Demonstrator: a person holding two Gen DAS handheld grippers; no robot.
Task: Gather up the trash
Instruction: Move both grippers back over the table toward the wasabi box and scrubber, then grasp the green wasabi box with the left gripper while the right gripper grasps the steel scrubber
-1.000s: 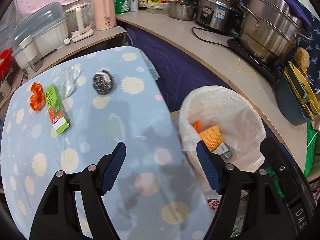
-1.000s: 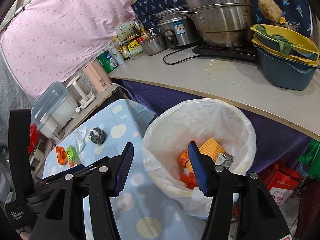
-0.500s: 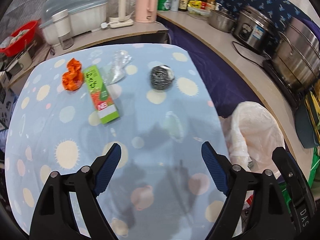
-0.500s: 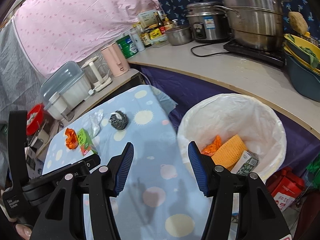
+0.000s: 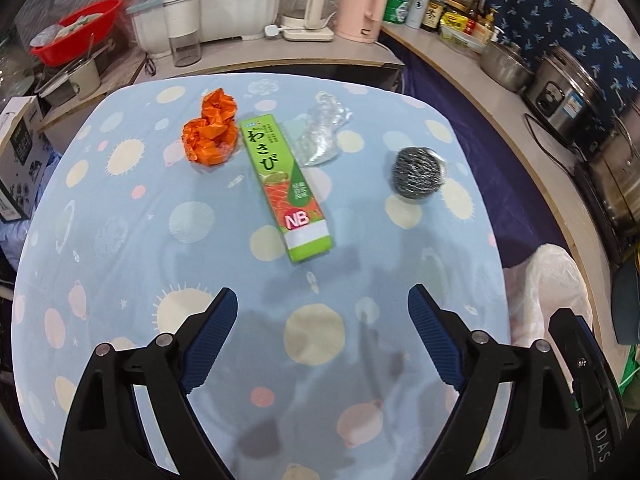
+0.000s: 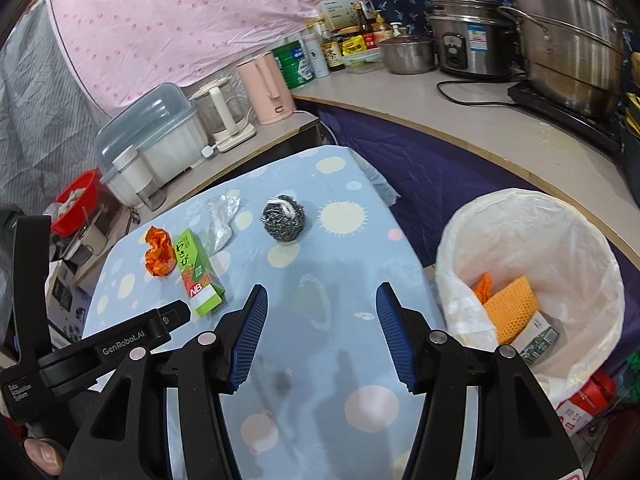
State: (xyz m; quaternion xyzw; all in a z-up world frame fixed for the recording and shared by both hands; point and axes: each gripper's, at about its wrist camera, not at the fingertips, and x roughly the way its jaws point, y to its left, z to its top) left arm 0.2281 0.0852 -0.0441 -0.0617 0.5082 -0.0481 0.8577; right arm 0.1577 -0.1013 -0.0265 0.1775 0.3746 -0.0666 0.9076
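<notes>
On the blue dotted tablecloth [image 5: 120, 240] lie a green wasabi box [image 5: 286, 184], a crumpled orange wrapper [image 5: 210, 132], a clear plastic wrapper [image 5: 324, 132] and a steel wool scourer [image 5: 418, 174]. My left gripper [image 5: 322, 332] is open and empty, above the cloth short of the box. My right gripper [image 6: 322, 330] is open and empty over the table, with the scourer [image 6: 283, 219], box [image 6: 198, 276] and orange wrapper [image 6: 159, 252] ahead. The white-lined trash bin [image 6: 532, 220] stands to its right, holding an orange sponge [image 6: 512, 308] and a small carton.
A counter [image 6: 460, 120] curves behind with a pink kettle [image 6: 266, 88], bottles, a rice cooker [image 6: 468, 36] and steel pots [image 6: 568, 36]. A dish box [image 5: 208, 4] and a red basin [image 5: 76, 32] sit at the back left. The left gripper's body [image 6: 100, 344] shows low left.
Both grippers have swung left, away from the bin toward the table. The left gripper now faces the trash on the cloth. Both stayed open and empty.
</notes>
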